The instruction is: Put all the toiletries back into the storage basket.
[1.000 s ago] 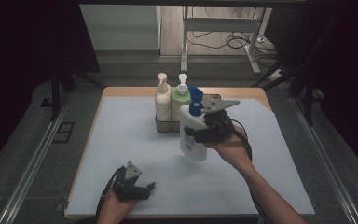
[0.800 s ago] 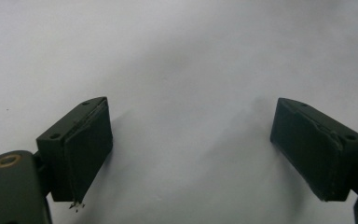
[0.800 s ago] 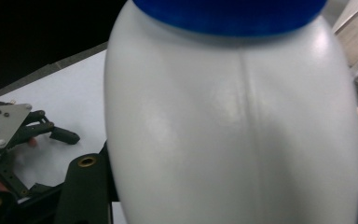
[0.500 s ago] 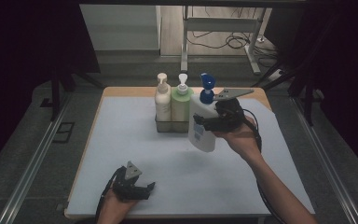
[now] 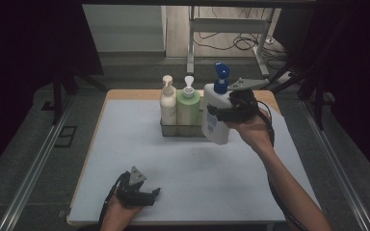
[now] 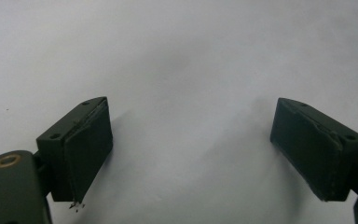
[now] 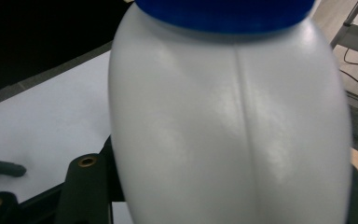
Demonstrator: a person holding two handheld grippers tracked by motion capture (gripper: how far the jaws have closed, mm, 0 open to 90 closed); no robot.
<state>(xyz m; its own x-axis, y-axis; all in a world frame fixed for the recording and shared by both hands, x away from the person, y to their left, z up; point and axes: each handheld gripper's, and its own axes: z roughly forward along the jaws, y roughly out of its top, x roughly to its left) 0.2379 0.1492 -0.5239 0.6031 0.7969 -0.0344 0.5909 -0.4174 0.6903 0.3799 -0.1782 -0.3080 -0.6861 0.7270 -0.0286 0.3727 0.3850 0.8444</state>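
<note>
Jaws of the right gripper (image 5: 231, 111) clamp the white plastic pump bottle with a blue cap (image 5: 215, 113), held off the table just right of the grey metal rack (image 5: 183, 129), so lower it upright into the free slot, while the left gripper (image 5: 139, 191) rests open.

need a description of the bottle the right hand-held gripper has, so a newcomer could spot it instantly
Start at the grey rack at the far middle of the white table. Just right of it, the right hand-held gripper holds a white pump bottle in the air. Unlike the cream bottle and green bottle racked beside it, its pump is blue.
</note>
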